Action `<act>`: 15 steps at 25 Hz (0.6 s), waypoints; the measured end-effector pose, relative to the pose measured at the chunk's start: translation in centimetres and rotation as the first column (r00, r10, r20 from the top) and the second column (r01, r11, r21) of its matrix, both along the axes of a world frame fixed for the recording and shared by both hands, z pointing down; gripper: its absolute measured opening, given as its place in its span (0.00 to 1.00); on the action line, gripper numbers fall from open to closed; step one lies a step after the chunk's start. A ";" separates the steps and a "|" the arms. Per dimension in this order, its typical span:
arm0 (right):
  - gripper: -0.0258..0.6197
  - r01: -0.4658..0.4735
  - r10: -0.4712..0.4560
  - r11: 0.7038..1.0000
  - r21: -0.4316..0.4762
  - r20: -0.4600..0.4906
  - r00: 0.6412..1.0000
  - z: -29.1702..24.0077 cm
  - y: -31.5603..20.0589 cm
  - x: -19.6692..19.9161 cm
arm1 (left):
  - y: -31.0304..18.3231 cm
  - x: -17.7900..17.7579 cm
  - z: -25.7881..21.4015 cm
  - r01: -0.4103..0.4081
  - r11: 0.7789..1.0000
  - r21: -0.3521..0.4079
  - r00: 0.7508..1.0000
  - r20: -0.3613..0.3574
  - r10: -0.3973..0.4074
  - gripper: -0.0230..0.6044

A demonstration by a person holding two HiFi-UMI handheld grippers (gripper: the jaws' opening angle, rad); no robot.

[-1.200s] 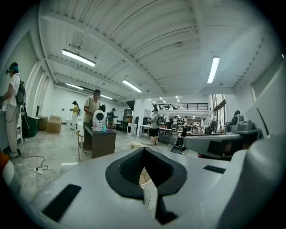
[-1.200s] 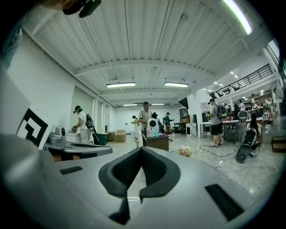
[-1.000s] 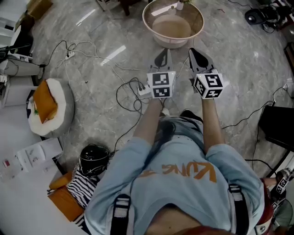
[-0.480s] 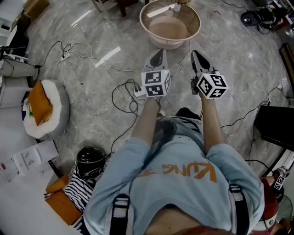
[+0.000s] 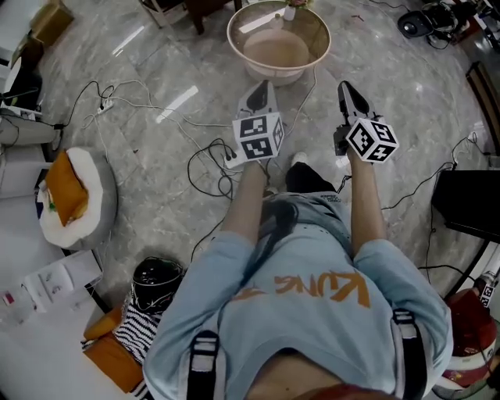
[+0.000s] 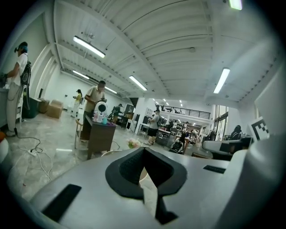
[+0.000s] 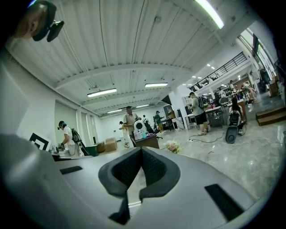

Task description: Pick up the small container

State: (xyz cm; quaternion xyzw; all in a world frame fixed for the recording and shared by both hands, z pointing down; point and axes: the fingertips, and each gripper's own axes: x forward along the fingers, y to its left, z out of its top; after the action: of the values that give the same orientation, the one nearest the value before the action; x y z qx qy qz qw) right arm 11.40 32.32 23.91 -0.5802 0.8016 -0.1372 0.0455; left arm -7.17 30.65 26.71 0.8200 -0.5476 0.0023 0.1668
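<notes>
Small container (image 5: 289,12) at the very top of the head view, pale and tiny, just behind the far rim of a round pinkish basin (image 5: 275,75) on the marble floor (image 5: 156,195); too small to tell whether touching the rim or only beside it. Brownish inside of the basin, no more detail legible. Nearer than the basin, on its near side and well apart from the container: left hand-held gripper (image 5: 260,86) and right hand-held gripper (image 5: 344,86), both raised above the floor at the ends of outstretched forearms, tips towards the basin, marker cubes at their backs. Left one clenched in the left gripper view (image 6: 144,152), dark pads pressed tip to tip, nothing between them. Right one likewise clenched in the right gripper view (image 7: 141,152), pads together and empty. Past both sets of jaws, a bunch of pale flowers (image 6: 133,143) low on the floor and a brown worktop (image 6: 99,134) with a white appliance on it, several people standing around the hall. Under the left forearm, a tangle of white cables (image 5: 207,156) across the floor. Further left, a round white cushion (image 5: 74,191) with orange cloth in it. Near the bottom left, a black helmet (image 5: 158,277) beside striped fabric (image 5: 144,320). Light-blue shirt (image 5: 305,297) filling the lower middle of the head view.
</notes>
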 end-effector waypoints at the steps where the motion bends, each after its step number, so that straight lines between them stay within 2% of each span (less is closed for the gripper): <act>1: 0.06 -0.012 0.012 1.000 -0.007 0.017 1.000 0.3 -0.3 0.4 | -0.1 0.1 0.0 -0.001 1.000 -0.010 1.000 -0.008 0.001 0.07; 5: 0.06 -0.026 0.028 0.999 -0.026 0.048 0.998 0.8 -0.9 1.5 | -0.3 1.0 -0.7 -0.025 1.000 -0.001 1.000 0.001 0.025 0.07; 11: 0.06 0.011 -0.010 1.000 -0.014 0.080 0.997 0.6 -5.3 0.3 | -4.0 -2.1 -1.2 0.062 0.998 0.003 0.998 0.003 -0.062 0.07; 15: 0.06 0.007 -0.007 1.000 -0.002 0.160 0.987 0.2 -9.6 1.3 | -7.3 -3.1 -1.0 0.114 0.993 0.005 0.993 0.015 -0.115 0.07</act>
State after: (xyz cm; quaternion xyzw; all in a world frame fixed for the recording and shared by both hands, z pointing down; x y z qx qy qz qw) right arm 12.75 22.67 24.14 -0.5646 0.7971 -0.1845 0.1087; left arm -10.32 23.35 25.74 0.7875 -0.5949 -0.0021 0.1609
